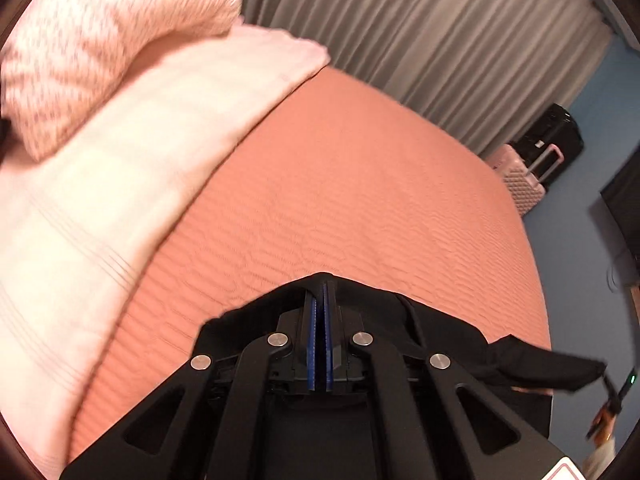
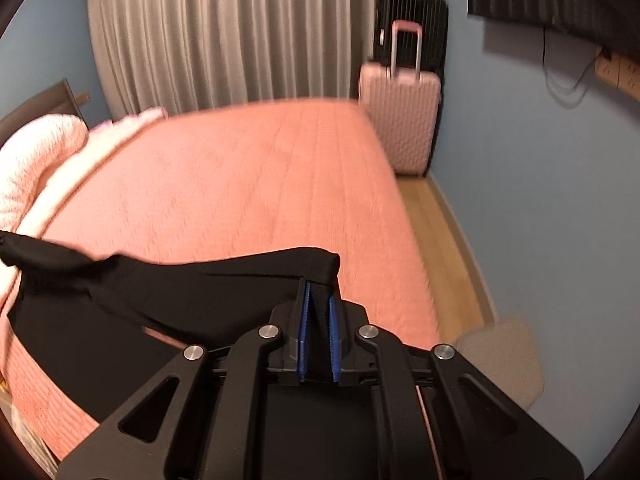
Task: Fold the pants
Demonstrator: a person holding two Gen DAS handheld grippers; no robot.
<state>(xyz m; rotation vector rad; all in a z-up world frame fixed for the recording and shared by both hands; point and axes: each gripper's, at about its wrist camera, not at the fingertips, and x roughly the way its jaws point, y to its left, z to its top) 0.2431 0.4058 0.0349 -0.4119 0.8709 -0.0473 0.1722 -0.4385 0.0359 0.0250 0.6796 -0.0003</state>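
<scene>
The black pants [image 1: 452, 344] hang stretched between my two grippers above the salmon bedspread [image 1: 340, 200]. My left gripper [image 1: 320, 292] is shut on one end of the pants, its blue pads pressed together with cloth over the tips. My right gripper [image 2: 318, 284] is shut on the other end [image 2: 168, 280], a thick fold of black cloth between its blue pads. In the right wrist view the cloth runs off to the left and sags toward the bed [image 2: 240, 184]. The far end of the right gripper shows at the right edge of the left wrist view.
A pale pink blanket [image 1: 100, 200] and a patterned pillow [image 1: 92, 48] lie at the head of the bed. A pink suitcase [image 2: 400, 116] and a black one [image 2: 412, 24] stand by the grey curtain [image 2: 240, 32]. A wood floor strip [image 2: 444, 252] and beige mat [image 2: 504, 356] lie right.
</scene>
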